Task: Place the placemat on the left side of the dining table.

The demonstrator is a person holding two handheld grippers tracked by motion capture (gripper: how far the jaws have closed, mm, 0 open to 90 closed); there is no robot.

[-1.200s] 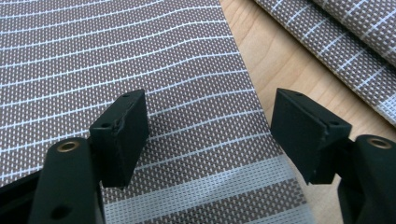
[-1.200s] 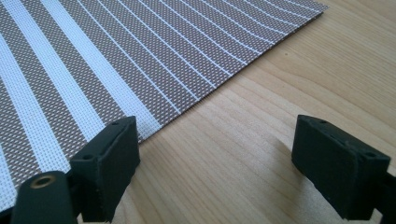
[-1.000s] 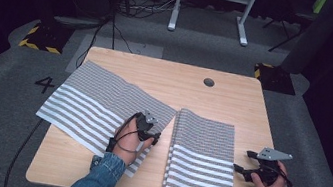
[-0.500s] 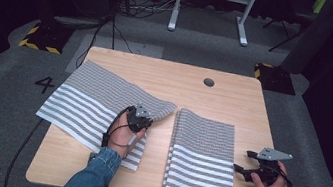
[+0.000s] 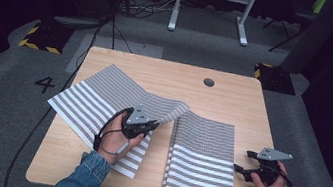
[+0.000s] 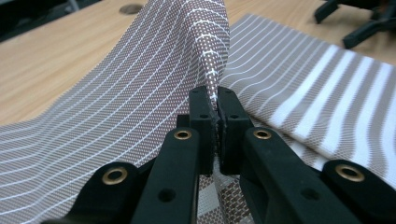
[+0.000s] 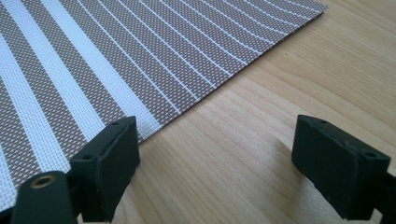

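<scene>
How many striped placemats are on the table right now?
2. One placemat lies on the left, its inner edge pinched and lifted by the left claw. The other placemat lies flat at centre-right, beside the open right claw.

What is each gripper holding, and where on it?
The left gripper pinches the left striped mat at its raised right edge. The right gripper is open, holding nothing.

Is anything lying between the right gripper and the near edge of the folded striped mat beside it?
Nothing visible does. The right gripper has its jaws open over bare table, and the folded mat has its edge right by one jaw. The left gripper is shut on a raised fold of the other mat.
</scene>
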